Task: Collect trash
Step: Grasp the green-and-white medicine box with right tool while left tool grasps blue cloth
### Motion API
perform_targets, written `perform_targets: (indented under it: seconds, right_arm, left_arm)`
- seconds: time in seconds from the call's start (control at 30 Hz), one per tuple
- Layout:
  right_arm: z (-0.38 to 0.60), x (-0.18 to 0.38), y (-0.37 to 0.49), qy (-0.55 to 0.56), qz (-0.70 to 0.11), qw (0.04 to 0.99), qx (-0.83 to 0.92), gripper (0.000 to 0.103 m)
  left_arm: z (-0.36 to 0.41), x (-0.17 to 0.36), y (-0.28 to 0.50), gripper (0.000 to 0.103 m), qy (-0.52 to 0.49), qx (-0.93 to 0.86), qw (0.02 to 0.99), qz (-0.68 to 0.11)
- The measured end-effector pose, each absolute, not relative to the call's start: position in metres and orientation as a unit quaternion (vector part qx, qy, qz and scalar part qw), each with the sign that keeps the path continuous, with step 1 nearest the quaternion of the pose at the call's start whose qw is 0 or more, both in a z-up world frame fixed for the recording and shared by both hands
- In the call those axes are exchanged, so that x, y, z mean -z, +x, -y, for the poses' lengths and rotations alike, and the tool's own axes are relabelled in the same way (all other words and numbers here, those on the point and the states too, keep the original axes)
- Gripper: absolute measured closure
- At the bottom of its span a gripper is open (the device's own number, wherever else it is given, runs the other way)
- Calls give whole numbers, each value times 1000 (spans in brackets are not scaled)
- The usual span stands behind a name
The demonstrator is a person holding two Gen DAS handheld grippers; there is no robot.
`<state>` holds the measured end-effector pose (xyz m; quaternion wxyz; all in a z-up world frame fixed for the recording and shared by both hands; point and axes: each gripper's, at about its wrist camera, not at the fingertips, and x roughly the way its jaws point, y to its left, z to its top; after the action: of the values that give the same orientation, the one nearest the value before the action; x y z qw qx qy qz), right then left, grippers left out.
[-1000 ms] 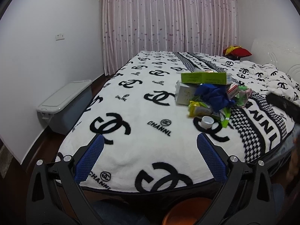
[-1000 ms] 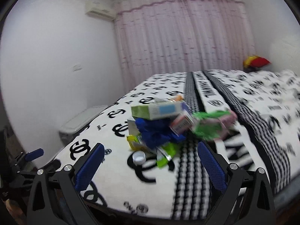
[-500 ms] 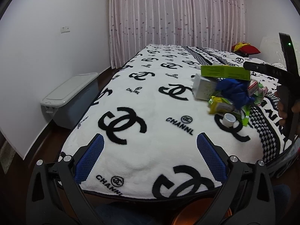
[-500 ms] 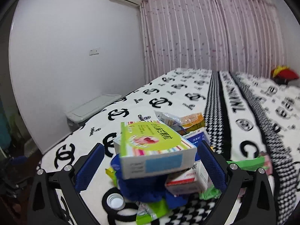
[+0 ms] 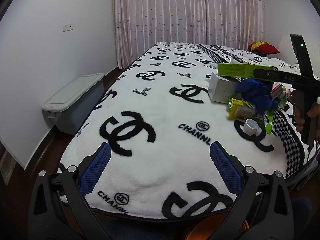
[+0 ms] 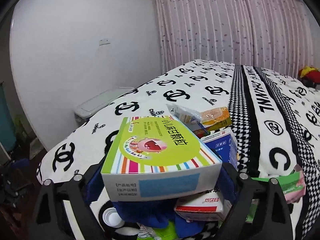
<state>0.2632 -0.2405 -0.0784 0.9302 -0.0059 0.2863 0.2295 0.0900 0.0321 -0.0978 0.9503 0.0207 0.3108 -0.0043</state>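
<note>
Closing my right gripper (image 6: 160, 182) jaws around the green striped cardboard medicine box (image 6: 158, 156), not yet pinching; left gripper (image 5: 160, 168) jaws spread, idle.

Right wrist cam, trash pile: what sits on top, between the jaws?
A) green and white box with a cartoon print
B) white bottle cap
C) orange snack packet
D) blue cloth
A: in the right wrist view the green and white box lies on top of the pile between the right gripper jaws, with the blue cloth under it and the white bottle cap down on the bedspread.
</note>
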Motion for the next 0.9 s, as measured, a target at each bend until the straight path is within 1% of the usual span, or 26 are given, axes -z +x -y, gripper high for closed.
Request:
perform_targets:
  seconds: [0.23, 0.5, 0.7, 0.8, 0.9]
  right_arm:
    - [247, 57, 226, 6, -253, 946, -201, 14]
    - [272, 22, 146, 4, -195, 971, -140, 14]
    - [303, 11, 51, 6, -156, 984, -83, 14]
    - [316, 12, 9, 6, -145, 988, -56, 14]
    - [327, 14, -16, 13, -146, 988, -42, 14]
  left_arm:
    - [-28, 95, 89, 6, 13, 14, 950, -312]
    - [-1, 91, 103, 6, 10, 58, 950, -305]
    - [49, 87, 147, 6, 0, 157, 940, -303]
    - [86, 89, 178, 6, 28, 189, 932, -307]
    - [115, 91, 209, 6, 40, 194, 926, -321]
